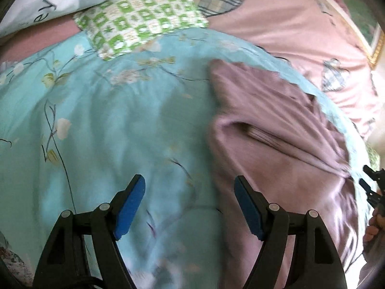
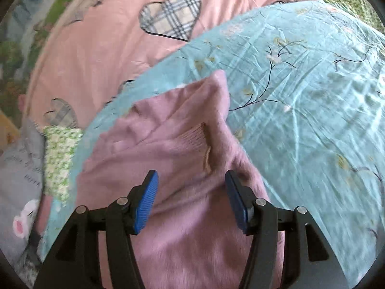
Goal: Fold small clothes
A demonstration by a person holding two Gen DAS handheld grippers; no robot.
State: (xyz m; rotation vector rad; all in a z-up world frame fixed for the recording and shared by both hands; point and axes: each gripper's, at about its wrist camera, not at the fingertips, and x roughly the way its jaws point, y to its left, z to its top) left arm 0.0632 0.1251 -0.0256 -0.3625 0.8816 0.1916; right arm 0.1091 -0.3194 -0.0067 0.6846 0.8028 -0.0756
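Here left gripper (image 1: 190,204) fingers wide, empty over blue sheet (image 1: 108,120); right gripper (image 2: 191,201) fingers wide above mauve garment (image 2: 168,159)

A bedroom in a home: a bed (image 2: 101,55) made up with a pink sheet bearing plaid hearts, a turquoise floral quilt (image 1: 101,125) spread over it, and a green-checked pillow (image 1: 142,14) beside a grey printed pillow (image 1: 38,4).
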